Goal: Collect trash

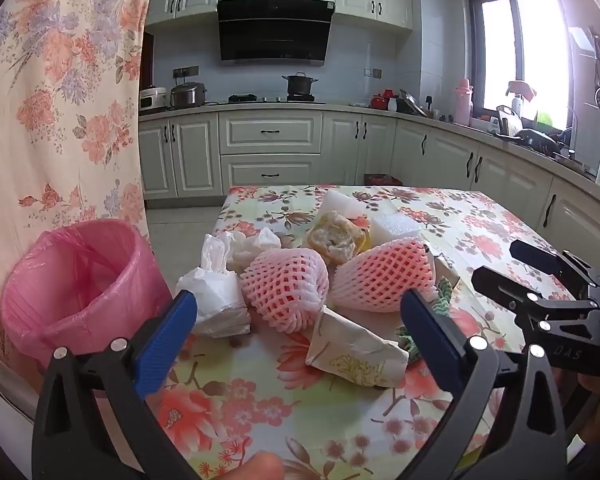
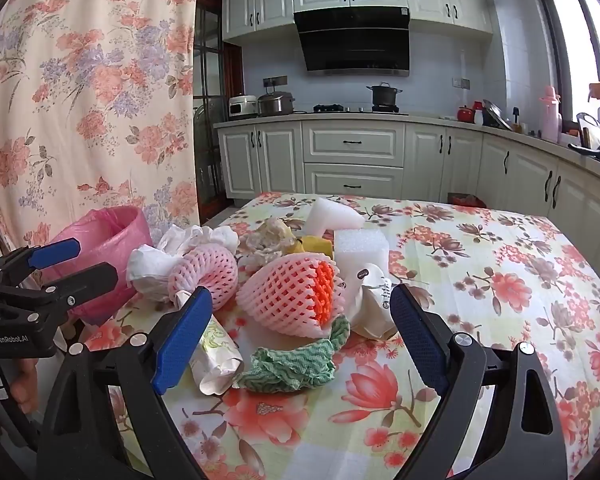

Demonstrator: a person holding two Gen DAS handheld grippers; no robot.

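Note:
A heap of trash lies on the floral table [image 1: 492, 240]: two pink foam fruit nets [image 1: 286, 288] [image 1: 384, 276], a white plastic bag [image 1: 216, 296], a folded paper packet [image 1: 356, 348], white foam blocks [image 1: 392, 224] and a yellowish peel [image 1: 336, 236]. My left gripper [image 1: 300, 344] is open and empty just short of the heap. In the right wrist view my right gripper [image 2: 300, 332] is open and empty over a green crumpled cloth [image 2: 296, 364], near a pink net [image 2: 292, 296]. A pink-lined bin [image 1: 76, 292] stands left of the table.
A floral curtain [image 1: 60, 100] hangs at the left behind the bin [image 2: 104, 236]. Kitchen cabinets, a stove with a pot [image 1: 300, 84] and a cluttered counter run along the back and right. The table's right half [image 2: 520, 280] holds no trash.

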